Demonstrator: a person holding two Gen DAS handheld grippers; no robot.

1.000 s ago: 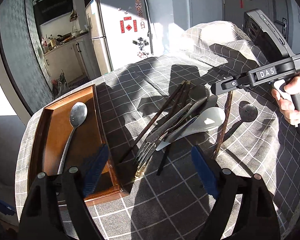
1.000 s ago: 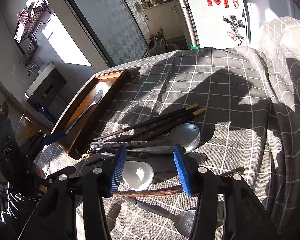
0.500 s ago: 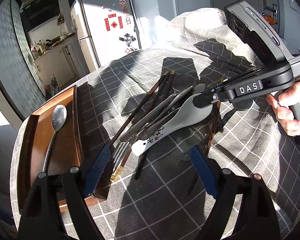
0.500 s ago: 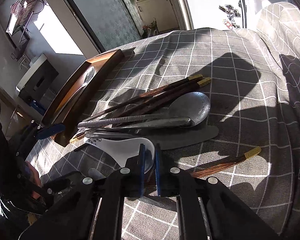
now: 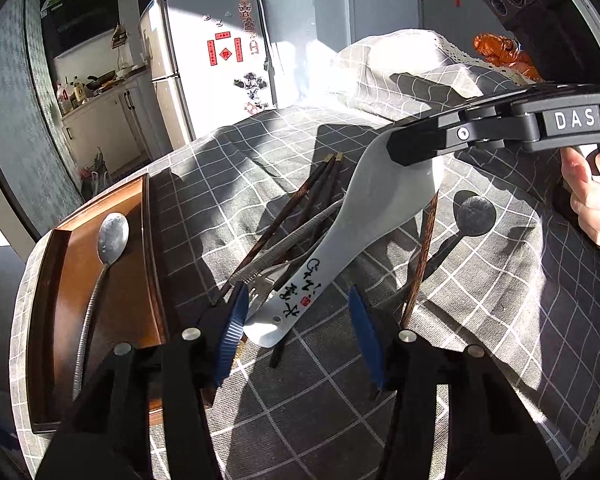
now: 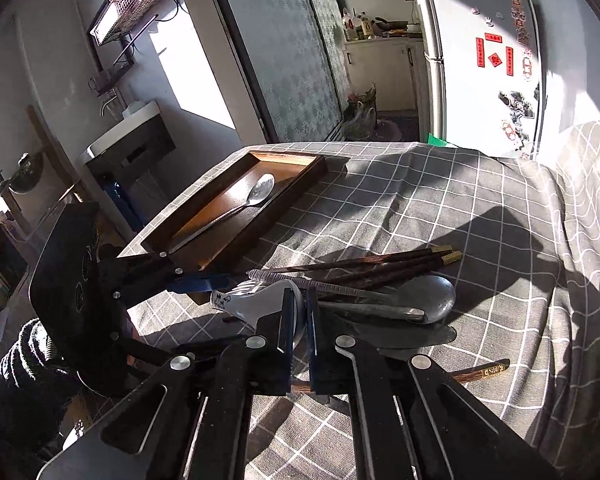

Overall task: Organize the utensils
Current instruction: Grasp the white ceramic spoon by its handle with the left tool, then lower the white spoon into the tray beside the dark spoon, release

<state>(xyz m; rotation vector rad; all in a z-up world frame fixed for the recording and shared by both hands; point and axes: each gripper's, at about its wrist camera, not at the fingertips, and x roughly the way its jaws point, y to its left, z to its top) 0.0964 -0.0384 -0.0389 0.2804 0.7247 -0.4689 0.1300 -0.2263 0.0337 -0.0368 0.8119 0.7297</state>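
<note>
1. I judged the white ceramic spoon [image 5: 356, 224] could slip or turn, because my right gripper [image 6: 300, 316] pinched only the bowl rim.
2. The spoon hung above the utensil pile [image 6: 364, 284], its handle reaching between the wide-apart fingers of my left gripper [image 5: 296, 328].
3. The wooden tray [image 5: 148, 264] with one metal spoon [image 5: 108, 248] lay left of it.

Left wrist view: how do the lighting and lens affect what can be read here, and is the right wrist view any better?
Left wrist view: hard sun, deep shadows across the cloth; white spoon bright yet its lettering is sharp; fisheye bends the edges. Right wrist view: tray and its metal spoon lie half in shadow but are readable; right gripper hides most of the white spoon's bowl.
</note>
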